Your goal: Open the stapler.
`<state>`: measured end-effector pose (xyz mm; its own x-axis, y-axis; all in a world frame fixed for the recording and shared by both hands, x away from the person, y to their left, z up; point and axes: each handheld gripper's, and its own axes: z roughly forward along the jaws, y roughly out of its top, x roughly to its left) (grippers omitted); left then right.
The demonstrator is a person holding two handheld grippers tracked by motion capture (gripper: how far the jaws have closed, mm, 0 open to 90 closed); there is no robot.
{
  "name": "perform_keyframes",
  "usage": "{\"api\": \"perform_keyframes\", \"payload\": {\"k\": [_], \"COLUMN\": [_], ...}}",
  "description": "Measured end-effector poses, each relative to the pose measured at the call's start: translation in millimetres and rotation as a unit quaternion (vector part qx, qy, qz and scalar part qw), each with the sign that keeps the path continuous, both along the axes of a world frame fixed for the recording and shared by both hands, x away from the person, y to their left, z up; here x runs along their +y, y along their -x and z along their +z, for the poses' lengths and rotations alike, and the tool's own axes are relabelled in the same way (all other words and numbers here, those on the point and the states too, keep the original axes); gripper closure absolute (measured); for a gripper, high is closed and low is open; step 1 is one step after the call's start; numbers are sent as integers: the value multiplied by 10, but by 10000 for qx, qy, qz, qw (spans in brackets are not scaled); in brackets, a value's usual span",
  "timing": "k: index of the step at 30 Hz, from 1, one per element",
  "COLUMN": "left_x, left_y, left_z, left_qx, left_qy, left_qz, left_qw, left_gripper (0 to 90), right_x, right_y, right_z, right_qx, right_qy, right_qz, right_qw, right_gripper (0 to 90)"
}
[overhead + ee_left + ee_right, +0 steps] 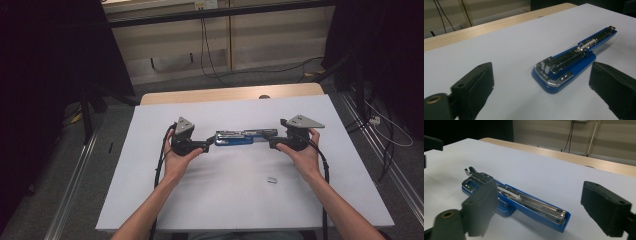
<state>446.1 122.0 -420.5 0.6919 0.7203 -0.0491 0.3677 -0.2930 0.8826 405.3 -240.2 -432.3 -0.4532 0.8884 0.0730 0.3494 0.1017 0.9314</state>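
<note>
Stapler (240,137), blue, laid open flat on white table sheet (230,200), between both grippers. Metal staple channel exposed, seen upward in both gripper views. Left gripper (206,145) held just beside one end, jaws spread wide, nothing pressed between pads. Right gripper (272,143) held at other end, jaws likewise spread, stapler not gripped. Small staple strip (272,180) seen lying apart, nearer person, untouched. Judged: opening done, stapler released; loading of strip and closing apparently left.
</note>
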Motion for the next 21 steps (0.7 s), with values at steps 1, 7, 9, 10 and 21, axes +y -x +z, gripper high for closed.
{"api": "perform_keyframes", "payload": {"k": [1, 7, 9, 10, 21], "left_x": [21, 145, 177, 196, 361], "left_y": [14, 117, 159, 185, 429], "left_z": [-4, 16, 28, 29, 47], "left_qx": [-10, -99, -118, -144, -200], "left_qy": [22, 42, 16, -16, 125], "left_qz": [12, 25, 106, 121, 72], "left_qw": [10000, 9999, 9999, 9998, 9997], "left_gripper": [56, 44, 41, 42, 46], "right_x": [-7, -27, -30, -32, -160], "right_y": [10, 74, 95, 111, 319], "right_z": [3, 23, 25, 24, 37], "right_qx": [-11, -96, -88, -73, -130], "right_qy": [13, -27, -31, -15, -71], "right_qz": [-12, 6, 0, -19, -171], "right_qw": [10000, 9999, 10000, 10000, 9997], "right_gripper": [113, 93, 85, 84, 80]}}
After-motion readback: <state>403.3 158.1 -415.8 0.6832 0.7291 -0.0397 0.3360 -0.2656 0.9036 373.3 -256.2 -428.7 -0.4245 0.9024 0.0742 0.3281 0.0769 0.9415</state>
